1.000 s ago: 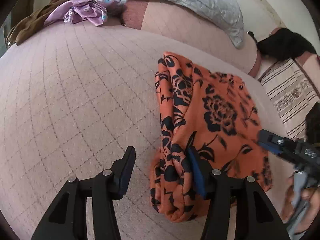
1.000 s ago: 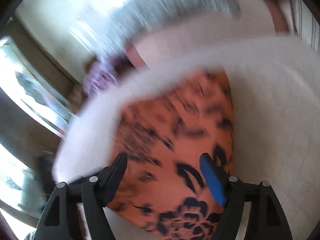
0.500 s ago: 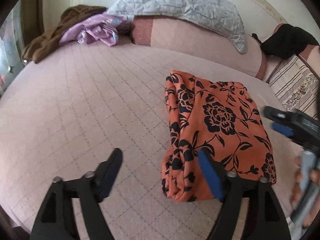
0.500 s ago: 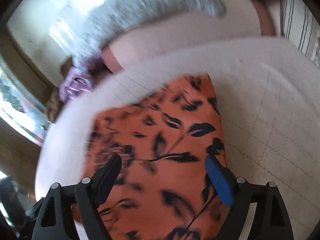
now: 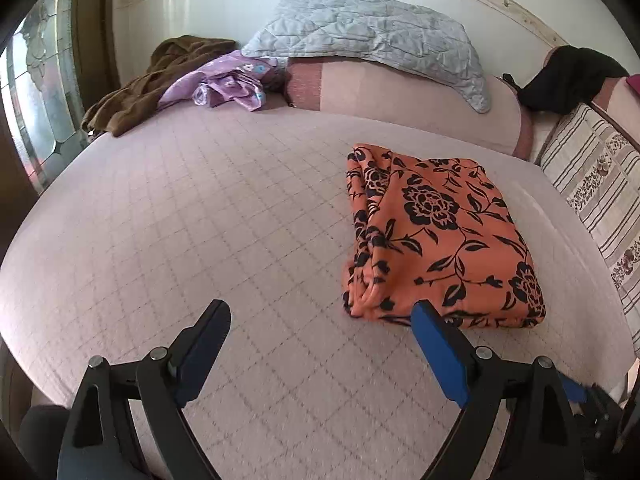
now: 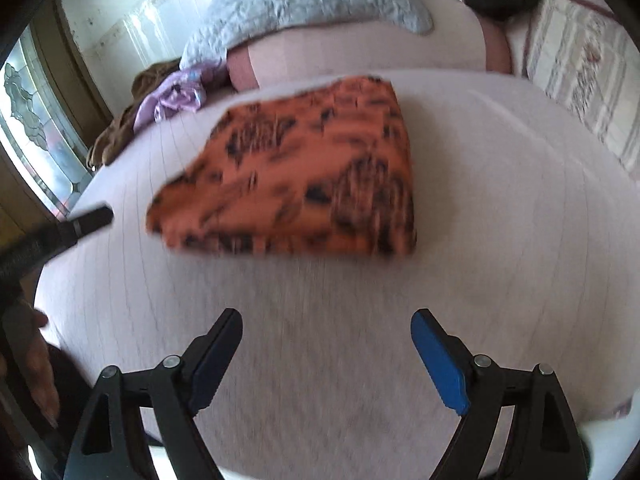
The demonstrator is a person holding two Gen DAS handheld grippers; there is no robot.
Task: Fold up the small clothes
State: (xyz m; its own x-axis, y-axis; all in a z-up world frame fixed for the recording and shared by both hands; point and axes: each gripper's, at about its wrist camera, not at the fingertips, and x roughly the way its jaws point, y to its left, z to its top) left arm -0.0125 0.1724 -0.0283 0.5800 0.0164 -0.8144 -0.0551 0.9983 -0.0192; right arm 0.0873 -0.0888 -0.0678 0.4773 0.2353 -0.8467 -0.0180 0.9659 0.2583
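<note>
The folded orange garment (image 5: 436, 236) lies ahead-right of the left hand-held gripper (image 5: 320, 328), lengthwise away; both it and the right hand-held gripper (image 6: 326, 332) gape empty.

Black tongs (image 5: 320, 320), blue pads (image 5: 438, 356), silver screws.

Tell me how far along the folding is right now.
Done: the orange floral garment lies folded into a compact rectangle on the pink bed cover. In hand: nothing; the left tool and right tool are both open and clear of it. Possibly left: the purple garment and the brown garment sit crumpled at the far edge, unfolded.
</note>
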